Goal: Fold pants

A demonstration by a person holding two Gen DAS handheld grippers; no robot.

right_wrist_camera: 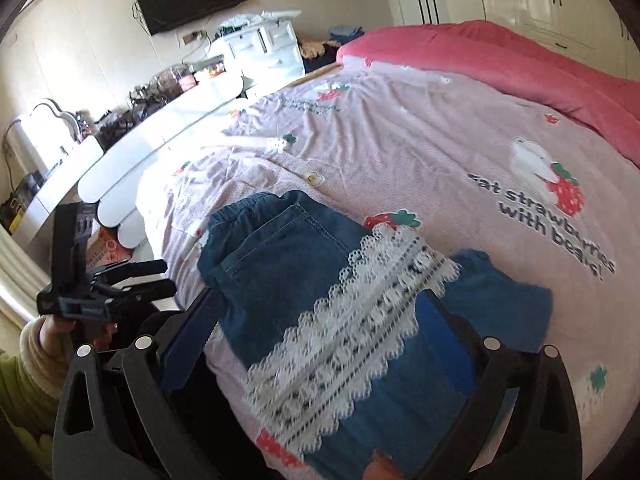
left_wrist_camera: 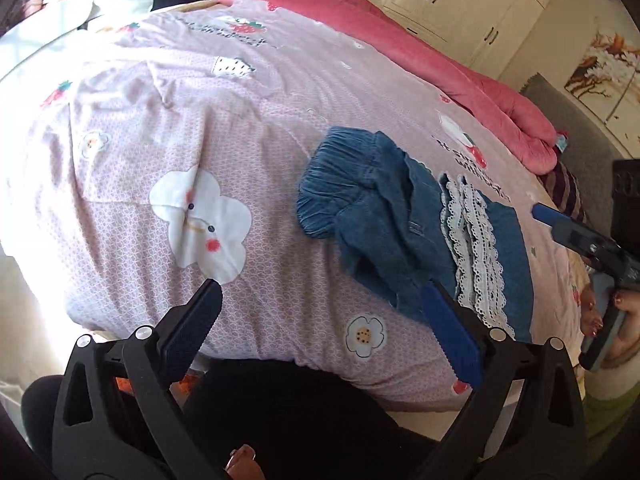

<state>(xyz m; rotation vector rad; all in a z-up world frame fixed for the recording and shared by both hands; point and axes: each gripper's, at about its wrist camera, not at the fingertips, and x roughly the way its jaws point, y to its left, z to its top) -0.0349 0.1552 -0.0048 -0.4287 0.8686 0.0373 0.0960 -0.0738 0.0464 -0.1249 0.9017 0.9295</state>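
A wide bed [left_wrist_camera: 168, 128] fills both views, covered in a pale pink sheet printed with strawberries and flowers, with a red quilt [left_wrist_camera: 460, 64] bunched along its far side. On the near half of the bed, close to the edge where I stand, lie the pants [left_wrist_camera: 384, 216]: small, blue denim, folded into a compact bundle with the gathered waistband at the end away from me. A strip of white lace trim [right_wrist_camera: 344, 320] crosses the top of the bundle. I judge the denim soft and light, floppy rather than stiff, likely to sag and unfold if lifted by one corner, so the thick folded edge or the waistband looks safest to pinch; the lace seems delicate and apt to snag. My left gripper [left_wrist_camera: 320, 320] hangs released, jaws spread wide, nothing between them, its right finger just beside the bundle's near corner. My right gripper [right_wrist_camera: 316, 336] is also spread wide and empty, straddling the bundle from above. The layers beneath, the legs and the hems are hidden.
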